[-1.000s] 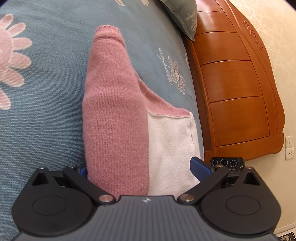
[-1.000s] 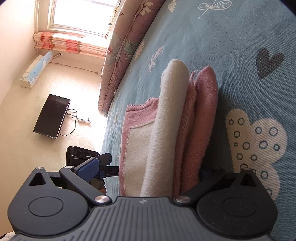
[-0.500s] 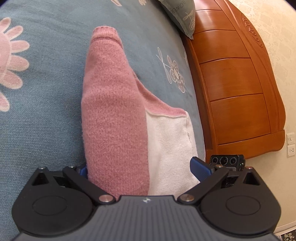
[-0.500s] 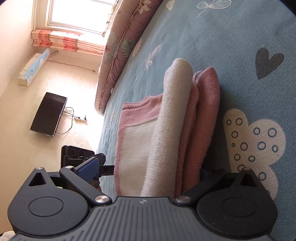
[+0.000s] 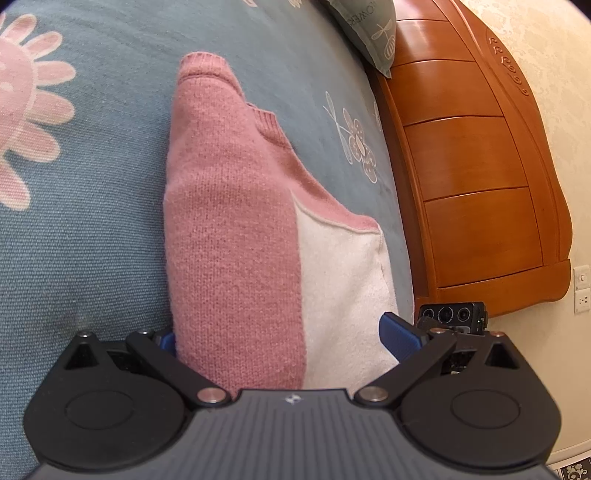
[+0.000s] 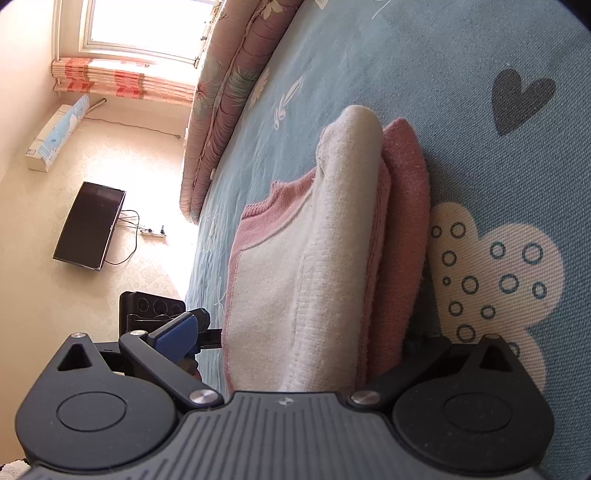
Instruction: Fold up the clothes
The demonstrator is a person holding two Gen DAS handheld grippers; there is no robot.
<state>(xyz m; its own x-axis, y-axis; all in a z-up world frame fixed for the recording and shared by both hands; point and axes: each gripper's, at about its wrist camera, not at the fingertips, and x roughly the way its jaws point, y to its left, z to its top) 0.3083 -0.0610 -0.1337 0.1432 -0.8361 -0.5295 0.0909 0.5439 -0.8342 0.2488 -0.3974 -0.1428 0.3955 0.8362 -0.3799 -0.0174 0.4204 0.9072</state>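
A pink and cream knitted sweater (image 5: 236,236) lies folded on a blue patterned bedspread (image 5: 85,206). My left gripper (image 5: 280,336) is open, its blue fingers on either side of the sweater's near end; the left finger is mostly hidden by the fabric. In the right wrist view the same sweater (image 6: 332,258) shows as a thick fold, cream on top and pink beneath. My right gripper (image 6: 299,336) is also open and straddles the fold's near end. Its right finger is hidden under the pink layer. The other gripper's camera shows at each view's edge.
A wooden headboard (image 5: 476,162) and a grey pillow (image 5: 365,26) stand at the bed's far right in the left wrist view. In the right wrist view a rolled floral quilt (image 6: 229,96) lies along the bed's edge, with a dark TV (image 6: 88,225) and window beyond.
Both grippers have shifted slightly along the bed with the sweater between their fingers. The fold looks a little nearer in both views. The jaws have stayed open.
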